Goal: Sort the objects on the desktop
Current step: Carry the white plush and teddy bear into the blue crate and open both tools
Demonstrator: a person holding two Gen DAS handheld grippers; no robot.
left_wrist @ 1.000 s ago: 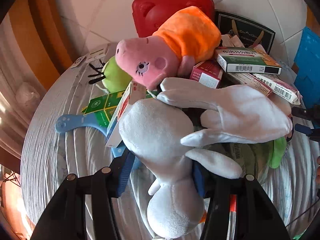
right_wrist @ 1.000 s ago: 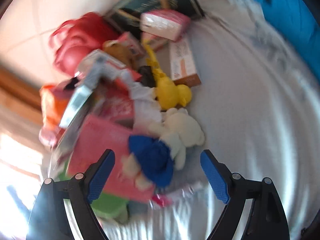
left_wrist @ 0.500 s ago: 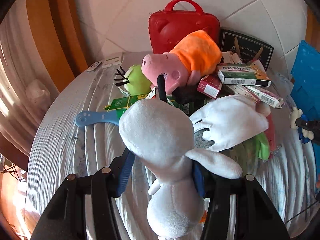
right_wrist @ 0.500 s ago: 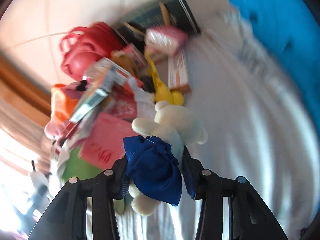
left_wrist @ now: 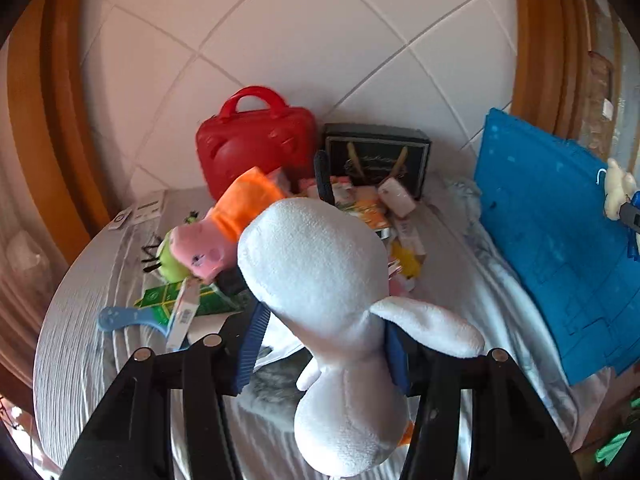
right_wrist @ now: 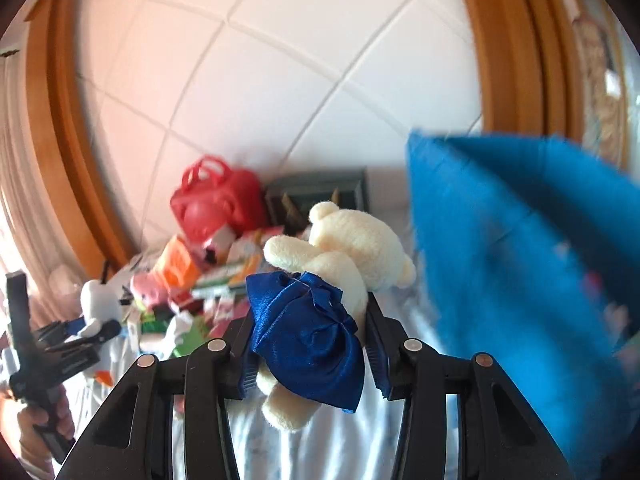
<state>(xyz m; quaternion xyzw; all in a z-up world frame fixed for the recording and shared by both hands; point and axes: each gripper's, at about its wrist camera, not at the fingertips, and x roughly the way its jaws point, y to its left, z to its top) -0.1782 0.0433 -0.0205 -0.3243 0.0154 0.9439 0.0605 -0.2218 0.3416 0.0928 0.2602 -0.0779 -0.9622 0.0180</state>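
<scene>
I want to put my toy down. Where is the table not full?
Bare striped cloth lies left of the blue plastic comb, and more between the pile and the blue fabric bin. It is crowded in front of the red plastic case.

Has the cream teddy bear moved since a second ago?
Yes. The cream teddy bear has left the table, held by the right gripper above the pile near the red case.

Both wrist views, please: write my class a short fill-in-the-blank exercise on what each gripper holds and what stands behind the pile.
1. The left gripper is shut on a ____ plush toy.
2. The right gripper is shut on a cream teddy bear wearing a ____ bow.
3. By the tiled wall stands a ____ case with a handle.

Missing words: white; blue; red
</scene>
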